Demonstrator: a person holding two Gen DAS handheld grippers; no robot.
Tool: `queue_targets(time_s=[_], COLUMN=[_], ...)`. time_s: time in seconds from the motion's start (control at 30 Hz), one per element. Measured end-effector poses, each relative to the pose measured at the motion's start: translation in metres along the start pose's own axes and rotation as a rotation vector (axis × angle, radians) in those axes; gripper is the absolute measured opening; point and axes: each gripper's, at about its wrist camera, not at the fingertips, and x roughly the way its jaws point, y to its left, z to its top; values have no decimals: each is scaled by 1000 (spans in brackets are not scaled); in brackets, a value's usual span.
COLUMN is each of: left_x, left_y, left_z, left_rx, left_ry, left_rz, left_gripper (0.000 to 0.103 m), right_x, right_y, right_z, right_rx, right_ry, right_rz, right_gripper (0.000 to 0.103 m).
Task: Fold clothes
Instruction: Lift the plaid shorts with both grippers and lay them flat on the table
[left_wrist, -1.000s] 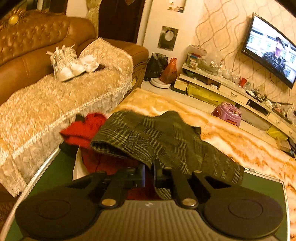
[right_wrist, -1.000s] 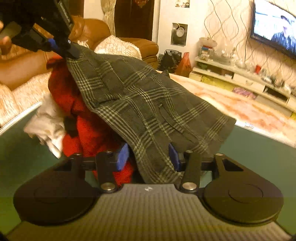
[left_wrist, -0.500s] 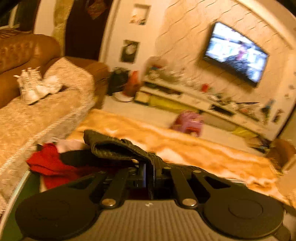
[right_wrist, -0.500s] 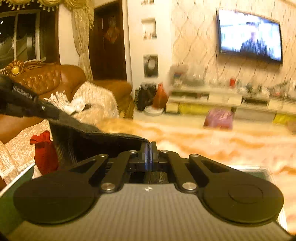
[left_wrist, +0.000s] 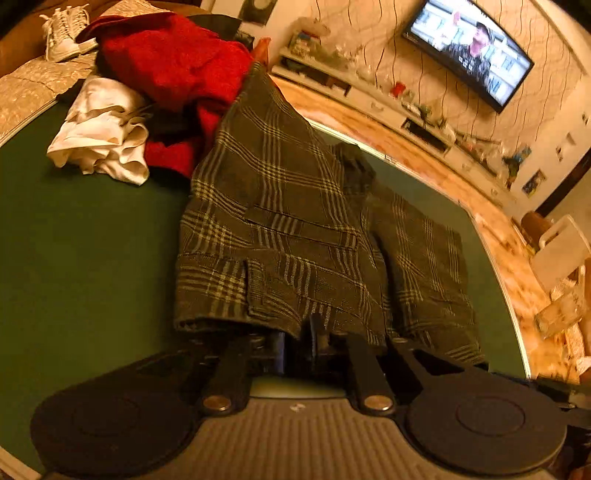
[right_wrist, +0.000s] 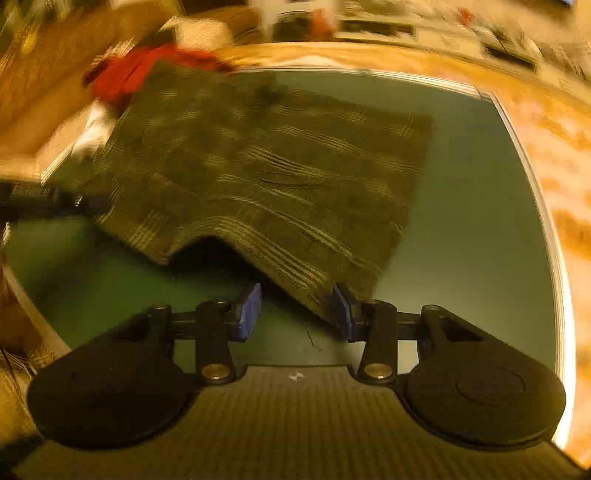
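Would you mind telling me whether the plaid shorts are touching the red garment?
Touching. In the left wrist view, the far leg of the plaid shorts lies up against and over the edge of the red garment, with no green table visible between them.

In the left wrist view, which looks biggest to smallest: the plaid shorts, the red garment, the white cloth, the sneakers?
1. plaid shorts, though nearest the camera
2. red garment
3. white cloth
4. sneakers, farthest away and cut off by the frame, so possibly understated

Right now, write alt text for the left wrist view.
Dark plaid shorts lie spread on a green table, their near hem pinched in the left gripper. Behind them sit a red garment and a crumpled white garment; a wall television plays at upper right.
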Motion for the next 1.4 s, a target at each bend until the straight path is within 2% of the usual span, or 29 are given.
queue_targets(time_s=[0.07,0.1,0.13,0.27,0.3,0.33,0.43,0.5,0.53,0.6,0.67,0.7,0.8,0.9,0.93,0.97,1.0,1.03,1.13,1.33,1.4], left_x=[1,2,4,8,9,7,2,1,0,0,-1,-1,-3,0,0,3,6,7,7,2,1], left_y=[4,5,7,18,21,28,48,55,58,59,58,58,61,63,64,61,58,54,45,24,17], left_z=[3,6,6,-1,-5,-8,-14,-12,-11,-8,-6,-4,0,3,4,5,6,6,5,-3,-6], left_rx=[-10,-12,-26,-113,-141,-175,-244,-254,-256,-242,-225,-213,-200,-179,-172,-154,-132,-116,-87,-31,-10], left_ry=[-6,-9,-8,-3,-1,-9,-40,-45,-46,-52,-59,-62,-71,-73,-74,-62,-46,-45,-36,44,73], left_rz=[10,15,12,-14,-22,-25,-34,-34,-34,-2,34,53,86,92,93,88,81,89,107,61,40], left_gripper=[37,53,64,71,78,80,80,80,80,82,82,82,82,81,73,64,48,46,31,27,27], right_x=[1,4,7,19,19,18,9,-1,-4,-3,10,18,29,37,38,39,40,40,30,-33,-41], right_y=[-21,-32,-44,-79,-80,-82,-78,-78,-81,-84,-86,-86,-75,-66,-63,-61,-60,-63,-74,-73,-73], right_z=[1,5,9,21,23,24,21,18,17,16,14,13,15,17,17,19,20,19,16,23,26], right_rx=[126,199,268,483,499,516,508,503,508,522,523,522,489,482,472,458,453,460,481,445,415], right_ry=[-33,-45,-51,-48,-47,-46,-59,-70,-71,-45,4,22,-8,-25,-29,-24,-19,-20,-43,-159,-125], right_rz=[40,61,85,192,202,212,279,316,293,163,75,49,25,76,62,39,21,24,69,31,-24], right_gripper=[58,63,65,67,67,67,67,68,68,75,75,76,76,74,70,46,14,7,6,6,7])
